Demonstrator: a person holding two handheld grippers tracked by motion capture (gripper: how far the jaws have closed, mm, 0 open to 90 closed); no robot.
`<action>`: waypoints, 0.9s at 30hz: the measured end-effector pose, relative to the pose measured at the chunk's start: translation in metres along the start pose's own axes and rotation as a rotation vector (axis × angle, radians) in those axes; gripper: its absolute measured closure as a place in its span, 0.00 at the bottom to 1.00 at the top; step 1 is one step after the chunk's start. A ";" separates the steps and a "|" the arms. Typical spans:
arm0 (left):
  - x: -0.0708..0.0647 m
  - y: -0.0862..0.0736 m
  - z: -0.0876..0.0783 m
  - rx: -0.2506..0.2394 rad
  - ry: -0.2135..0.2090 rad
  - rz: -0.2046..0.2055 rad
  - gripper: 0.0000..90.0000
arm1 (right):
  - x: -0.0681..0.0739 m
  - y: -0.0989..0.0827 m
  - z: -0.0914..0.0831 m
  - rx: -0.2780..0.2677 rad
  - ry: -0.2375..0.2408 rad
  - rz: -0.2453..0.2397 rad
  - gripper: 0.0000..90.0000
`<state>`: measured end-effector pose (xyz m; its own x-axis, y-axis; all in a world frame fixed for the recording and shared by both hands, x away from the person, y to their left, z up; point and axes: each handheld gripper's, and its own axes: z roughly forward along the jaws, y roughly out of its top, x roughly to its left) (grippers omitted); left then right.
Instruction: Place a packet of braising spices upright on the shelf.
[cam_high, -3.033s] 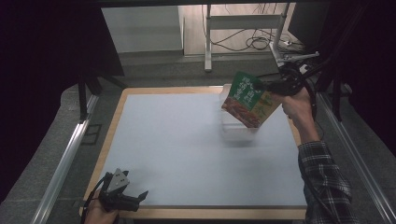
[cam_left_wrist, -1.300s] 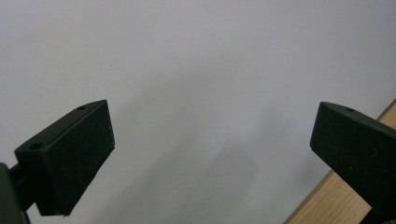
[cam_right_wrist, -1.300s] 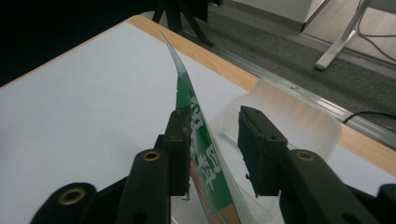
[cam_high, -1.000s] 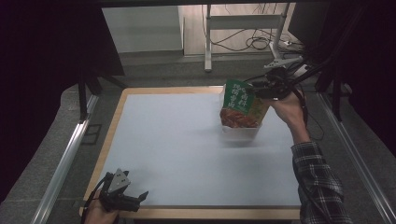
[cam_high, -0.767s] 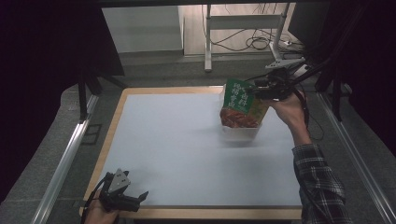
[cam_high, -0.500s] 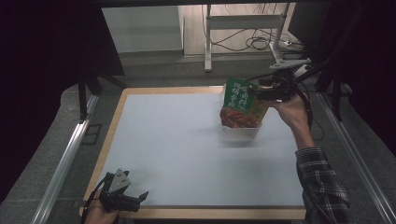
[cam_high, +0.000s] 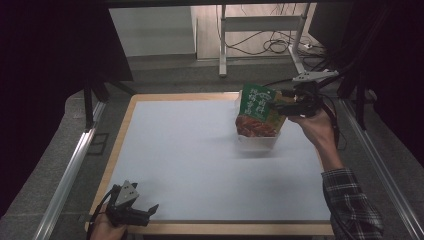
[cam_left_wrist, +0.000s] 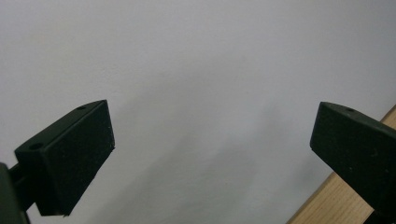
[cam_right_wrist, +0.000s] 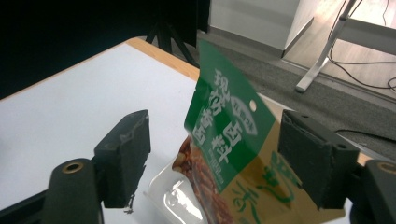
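Note:
A green and tan snack bag (cam_high: 257, 110) with red food pictured on it stands upright in a clear plastic container (cam_high: 257, 141) at the table's far right. My right gripper (cam_high: 277, 101) is open at the bag's upper right. In the right gripper view the bag (cam_right_wrist: 224, 140) sits between the spread jaws of that gripper (cam_right_wrist: 217, 130), touching neither pad, with the container (cam_right_wrist: 170, 196) below. My left gripper (cam_high: 150, 211) rests at the near left corner. It stands open (cam_left_wrist: 210, 135) with nothing between its jaws, over the white mat (cam_left_wrist: 196, 70).
The white mat (cam_high: 190, 150) covers a wooden table whose edge (cam_high: 200, 228) shows along the front. Metal rails (cam_high: 75, 165) run along both sides. A white desk frame (cam_high: 222, 45) and floor cables (cam_high: 275, 47) lie beyond the far edge.
The bag, held tilted in the air three seconds ago, now stands in the clear container. My right gripper has let it go and eased slightly right. The left gripper has not moved.

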<state>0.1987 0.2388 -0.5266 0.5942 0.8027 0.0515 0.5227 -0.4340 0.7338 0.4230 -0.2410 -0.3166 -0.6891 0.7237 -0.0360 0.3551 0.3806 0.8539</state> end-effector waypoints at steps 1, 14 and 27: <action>0.000 0.000 0.000 0.000 0.001 -0.001 0.00 | 0.001 -0.001 0.000 -0.002 0.000 0.001 0.26; 0.000 0.000 0.000 0.001 0.003 -0.001 0.00 | 0.007 -0.022 -0.004 0.008 0.028 0.027 0.13; -0.001 0.000 0.001 0.003 0.005 0.004 0.00 | 0.017 -0.038 -0.017 0.012 0.017 0.042 0.02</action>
<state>0.1987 0.2379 -0.5269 0.5929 0.8032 0.0578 0.5220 -0.4380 0.7319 0.3872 -0.2526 -0.3405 -0.6842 0.7292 0.0088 0.3914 0.3570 0.8482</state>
